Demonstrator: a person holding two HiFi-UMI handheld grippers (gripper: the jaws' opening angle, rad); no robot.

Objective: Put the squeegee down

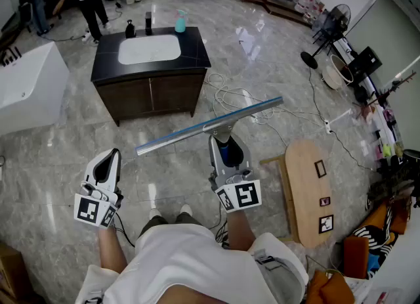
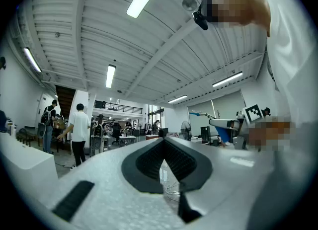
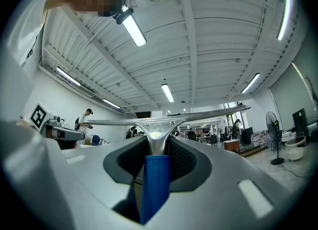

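Head view: the squeegee (image 1: 210,125) is hanging in mid-air above the grey tiled floor (image 1: 79,145), in front of the person, touching no surface.
Blade: the long metal blade (image 1: 170,137) is lying crosswise, slanting from lower left up to upper right.
Handle: the blue handle (image 1: 225,153) is running back from the blade's middle into the right gripper (image 1: 226,144).
Right gripper jaws: they are clamping on the blue handle. In the right gripper view the handle (image 3: 155,184) is standing between the pads, with the metal neck and blade (image 3: 164,118) just beyond.
Left gripper (image 1: 110,159): it is hovering left of the right gripper, well apart from the squeegee.
Left gripper jaws: in the left gripper view (image 2: 164,147) they are meeting at the tips, with nothing between them.
Markings: each gripper's cube is showing square black-and-white markers (image 1: 239,195), patterns only, without letters.
Dark bench (image 1: 149,66): it is standing farther off, carrying a white basin (image 1: 149,49) and a teal bottle (image 1: 180,21) whose label is too small to read.
Cables (image 1: 230,96): white loops are lying on the floor beyond the blade.
Low wooden bench (image 1: 308,191): to the right, it is carrying small marker cards (image 1: 326,223).
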